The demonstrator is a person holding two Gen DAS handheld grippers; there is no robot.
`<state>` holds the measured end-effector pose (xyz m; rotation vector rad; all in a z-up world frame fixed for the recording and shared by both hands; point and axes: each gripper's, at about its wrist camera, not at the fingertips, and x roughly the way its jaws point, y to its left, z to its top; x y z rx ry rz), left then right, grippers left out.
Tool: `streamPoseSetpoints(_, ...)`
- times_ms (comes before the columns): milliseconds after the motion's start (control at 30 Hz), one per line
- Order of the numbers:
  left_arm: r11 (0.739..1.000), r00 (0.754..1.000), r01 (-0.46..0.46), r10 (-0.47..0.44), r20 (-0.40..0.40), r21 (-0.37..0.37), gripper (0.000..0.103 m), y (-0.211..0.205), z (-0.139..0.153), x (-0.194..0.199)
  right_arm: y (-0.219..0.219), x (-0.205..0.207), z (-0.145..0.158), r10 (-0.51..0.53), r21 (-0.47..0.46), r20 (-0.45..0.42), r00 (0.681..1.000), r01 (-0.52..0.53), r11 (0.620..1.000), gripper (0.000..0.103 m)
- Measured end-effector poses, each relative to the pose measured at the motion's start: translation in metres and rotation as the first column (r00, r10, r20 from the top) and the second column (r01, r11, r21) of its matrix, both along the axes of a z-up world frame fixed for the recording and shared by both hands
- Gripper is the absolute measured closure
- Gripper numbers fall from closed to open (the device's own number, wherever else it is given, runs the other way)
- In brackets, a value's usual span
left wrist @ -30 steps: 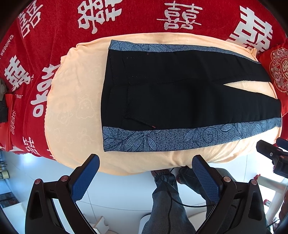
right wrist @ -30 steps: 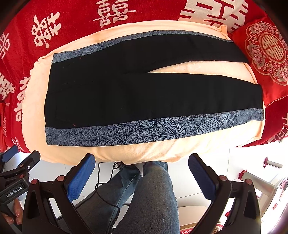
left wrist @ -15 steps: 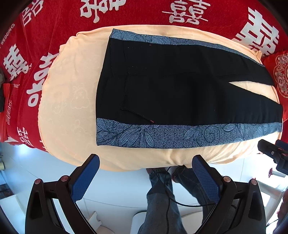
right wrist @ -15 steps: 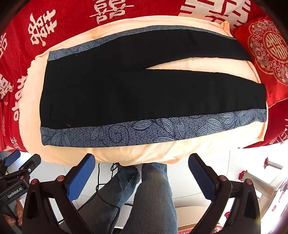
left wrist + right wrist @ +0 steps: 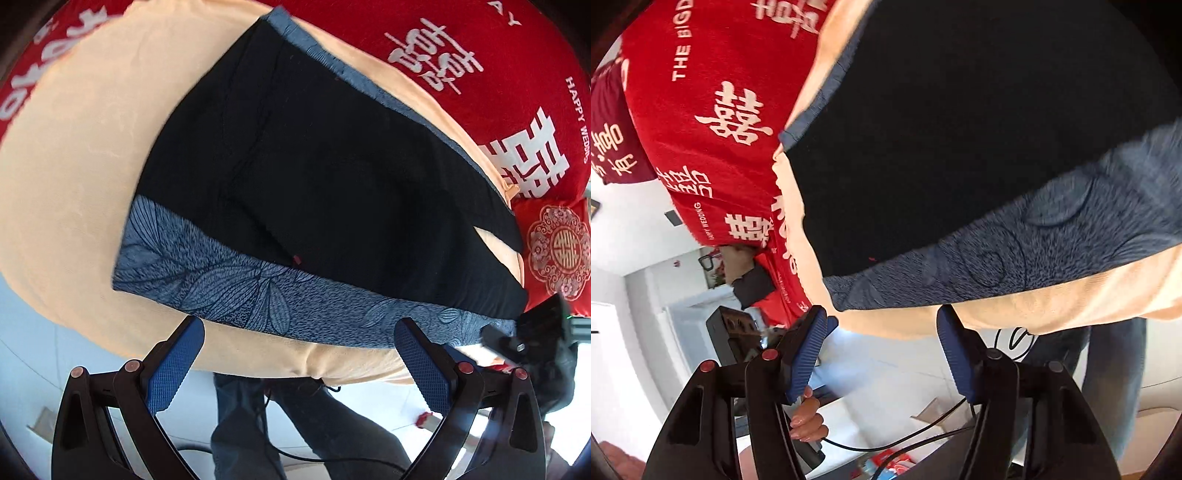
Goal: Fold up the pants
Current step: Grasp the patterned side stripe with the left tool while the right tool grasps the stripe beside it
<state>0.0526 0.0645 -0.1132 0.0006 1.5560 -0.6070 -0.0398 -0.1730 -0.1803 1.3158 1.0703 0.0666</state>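
Black pants [image 5: 332, 177] with blue-grey leaf-patterned side bands lie flat on a peach cloth [image 5: 74, 155], waistband to the left and legs to the right. My left gripper [image 5: 299, 358] is open and empty, just below the near patterned band [image 5: 236, 291] by the waist end. My right gripper [image 5: 882, 350] is open and empty, close under the near band [image 5: 997, 258] at the waist corner [image 5: 846, 295]. The pants fill the upper right of the right wrist view [image 5: 960, 129].
A red blanket with white characters [image 5: 480, 66] covers the bed under the peach cloth. A red embroidered cushion [image 5: 557, 251] lies at the right. The person's jeans-clad legs [image 5: 314, 417] and a black cable stand at the bed's near edge. White floor lies below.
Both grippers have moved in close to the near patterned band. The right gripper has swung far left toward the waist corner, tilting its view. Both stay open.
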Motion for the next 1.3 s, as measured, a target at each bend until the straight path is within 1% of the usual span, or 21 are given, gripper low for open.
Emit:
streamPoseSetpoints(33,1.0,1.0,0.003,-0.003,-0.005,-0.004,0.0,0.002,-0.008,-0.002,0.001,-0.002,-0.014,-0.002,0.02,0.004,1.0,0.002,1.0,0.037)
streamPoseSetpoints(133,1.0,1.0,0.019,-0.019,-0.018,-0.021,0.0,0.006,-0.025,-0.007,0.001,-0.008,-0.047,-0.015,0.028,0.016,1.0,0.015,0.999,0.037)
streamPoseSetpoints(267,0.998,0.998,0.022,-0.025,-0.057,-0.059,0.0,0.007,-0.041,-0.012,-0.007,-0.005,-0.063,-0.061,0.073,0.074,0.995,0.056,0.996,0.037)
streamPoseSetpoints(333,0.997,0.997,0.031,-0.036,-0.071,-0.068,0.0,0.006,-0.046,-0.013,-0.009,0.001,-0.059,-0.071,0.087,0.115,0.991,0.061,0.994,0.037)
streamPoseSetpoints(433,0.994,0.993,0.026,-0.038,-0.109,-0.109,0.0,0.001,-0.051,-0.016,-0.012,0.01,-0.036,-0.087,0.103,0.208,0.974,0.066,0.992,0.037)
streamPoseSetpoints(533,0.984,0.989,-0.048,0.024,-0.144,-0.171,0.0,-0.003,-0.052,-0.008,-0.013,0.016,-0.015,-0.081,0.113,0.259,0.962,0.053,0.992,0.037)
streamPoseSetpoints(667,0.962,0.976,-0.173,0.139,-0.167,-0.211,0.0,-0.002,-0.055,0.008,-0.013,0.016,-0.012,-0.06,0.113,0.248,0.967,0.033,0.993,0.037)
streamPoseSetpoints(700,0.958,0.974,-0.191,0.157,-0.165,-0.213,0.001,-0.001,-0.056,0.011,-0.013,0.013,-0.014,-0.055,0.107,0.236,0.97,0.031,0.994,0.037)
streamPoseSetpoints(733,0.957,0.973,-0.201,0.17,-0.157,-0.211,0.005,-0.002,-0.056,0.014,-0.016,0.004,-0.018,-0.053,0.1,0.226,0.973,0.03,0.994,0.037)
streamPoseSetpoints(800,0.958,0.975,-0.197,0.169,-0.147,-0.207,0.006,-0.001,-0.055,0.015,-0.021,-0.008,-0.027,-0.061,0.074,0.19,0.98,0.047,0.996,0.037)
streamPoseSetpoints(833,0.96,0.976,-0.192,0.164,-0.144,-0.204,0.011,-0.001,-0.055,0.015,-0.025,-0.016,-0.032,-0.077,0.064,0.169,0.983,0.067,0.996,0.037)
streamPoseSetpoints(933,0.97,0.982,-0.164,0.143,-0.124,-0.179,0.021,0.0,-0.058,0.014,-0.04,-0.044,-0.045,-0.168,0.056,0.137,0.976,0.162,0.985,0.037)
streamPoseSetpoints(1033,0.975,0.984,-0.153,0.135,-0.115,-0.16,0.032,0.004,-0.065,0.014,-0.056,-0.064,-0.052,-0.298,0.115,0.166,0.94,0.282,0.953,0.037)
streamPoseSetpoints(1067,0.976,0.984,-0.152,0.135,-0.114,-0.153,0.034,0.006,-0.066,0.017,-0.061,-0.069,-0.056,-0.345,0.151,0.174,0.922,0.321,0.935,0.037)
streamPoseSetpoints(1100,0.979,0.985,-0.146,0.131,-0.109,-0.14,0.042,0.007,-0.068,0.017,-0.065,-0.074,-0.063,-0.401,0.206,0.177,0.899,0.365,0.908,0.038)
streamPoseSetpoints(1133,0.981,0.986,-0.141,0.128,-0.104,-0.131,0.051,0.008,-0.07,0.018,-0.066,-0.079,-0.069,-0.447,0.263,0.166,0.879,0.397,0.879,0.046)
streamPoseSetpoints(1167,0.984,0.987,-0.134,0.123,-0.1,-0.118,0.058,0.009,-0.072,0.019,-0.066,-0.082,-0.072,-0.484,0.304,0.15,0.862,0.426,0.852,0.055)
streamPoseSetpoints(1200,0.985,0.988,-0.129,0.117,-0.103,-0.112,0.073,0.011,-0.073,0.02,-0.065,-0.085,-0.071,-0.507,0.32,0.143,0.85,0.445,0.836,0.083)
streamPoseSetpoints(1233,0.985,0.987,-0.129,0.117,-0.109,-0.111,0.08,0.011,-0.073,0.022,-0.066,-0.085,-0.067,-0.512,0.318,0.135,0.848,0.452,0.833,0.092)
streamPoseSetpoints(1267,0.984,0.985,-0.137,0.123,-0.117,-0.115,0.08,0.011,-0.07,0.024,-0.067,-0.084,-0.061,-0.507,0.312,0.132,0.852,0.449,0.837,0.092)
streamPoseSetpoints(1300,0.982,0.985,-0.144,0.13,-0.116,-0.119,0.08,0.012,-0.064,0.026,-0.068,-0.081,-0.049,-0.484,0.293,0.136,0.865,0.431,0.853,0.092)
